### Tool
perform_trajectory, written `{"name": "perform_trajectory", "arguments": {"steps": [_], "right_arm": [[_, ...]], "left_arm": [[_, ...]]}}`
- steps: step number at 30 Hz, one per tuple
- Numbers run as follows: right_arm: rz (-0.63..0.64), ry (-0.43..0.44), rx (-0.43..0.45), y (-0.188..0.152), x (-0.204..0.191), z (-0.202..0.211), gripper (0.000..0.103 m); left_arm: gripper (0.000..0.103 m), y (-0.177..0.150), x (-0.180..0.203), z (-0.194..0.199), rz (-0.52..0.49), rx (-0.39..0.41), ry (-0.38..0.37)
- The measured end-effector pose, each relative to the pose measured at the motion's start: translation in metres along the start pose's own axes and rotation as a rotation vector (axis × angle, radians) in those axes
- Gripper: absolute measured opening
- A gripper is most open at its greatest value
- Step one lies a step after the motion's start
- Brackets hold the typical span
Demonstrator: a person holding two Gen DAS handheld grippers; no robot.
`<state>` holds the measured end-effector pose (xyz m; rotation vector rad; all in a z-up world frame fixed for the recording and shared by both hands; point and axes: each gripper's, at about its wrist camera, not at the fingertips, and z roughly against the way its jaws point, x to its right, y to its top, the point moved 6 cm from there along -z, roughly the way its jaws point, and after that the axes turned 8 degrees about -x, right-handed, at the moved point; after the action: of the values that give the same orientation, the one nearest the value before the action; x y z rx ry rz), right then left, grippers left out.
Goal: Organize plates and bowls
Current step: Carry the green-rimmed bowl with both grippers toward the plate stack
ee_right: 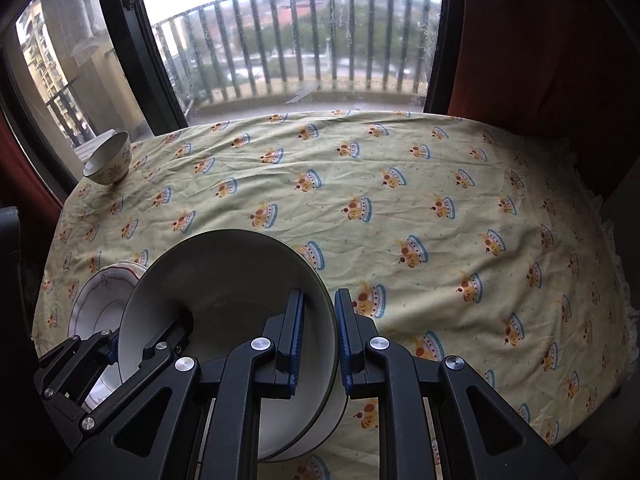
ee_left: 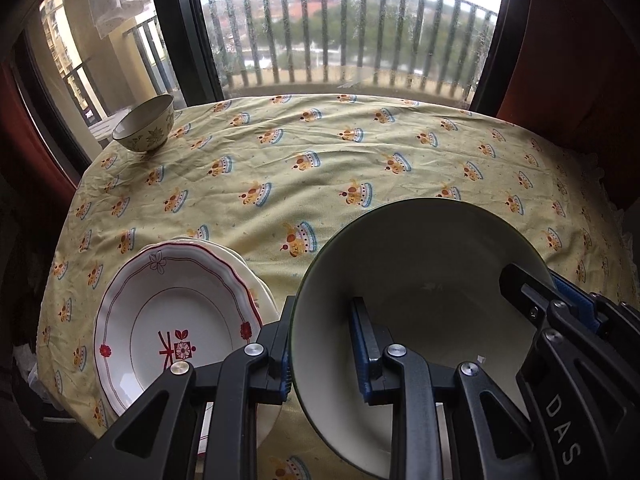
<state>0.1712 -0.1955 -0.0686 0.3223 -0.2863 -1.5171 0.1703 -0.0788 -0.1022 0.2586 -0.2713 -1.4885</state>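
Large bowl (ee_left: 420, 300): held above the near part of the table (ee_left: 360, 152), its left rim clamped by the left gripper (ee_left: 320, 354), its right rim by the right gripper (ee_right: 318, 344). Stack of plates (ee_left: 168, 320): set on the table just left of the large bowl, near the front edge. Small bowl (ee_left: 145, 128): placed at the far left corner of the table, well apart from the plates. Window (ee_left: 344, 32): located behind the table.
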Motion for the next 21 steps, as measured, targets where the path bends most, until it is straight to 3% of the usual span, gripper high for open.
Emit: {"name": "perform_trajectory", "arguments": {"steps": [15, 21], "right_arm": [[-0.032, -0.025, -0.091, -0.022, 0.008, -0.032, 0.019], [-0.037, -0.031, -0.104, -0.027, 0.008, -0.038, 0.019]], "left_arm": [[0.023, -0.022, 0.006, -0.033, -0.024, -0.107, -0.012], [0.024, -0.023, 0.004, -0.037, -0.019, -0.104, -0.019]]}}
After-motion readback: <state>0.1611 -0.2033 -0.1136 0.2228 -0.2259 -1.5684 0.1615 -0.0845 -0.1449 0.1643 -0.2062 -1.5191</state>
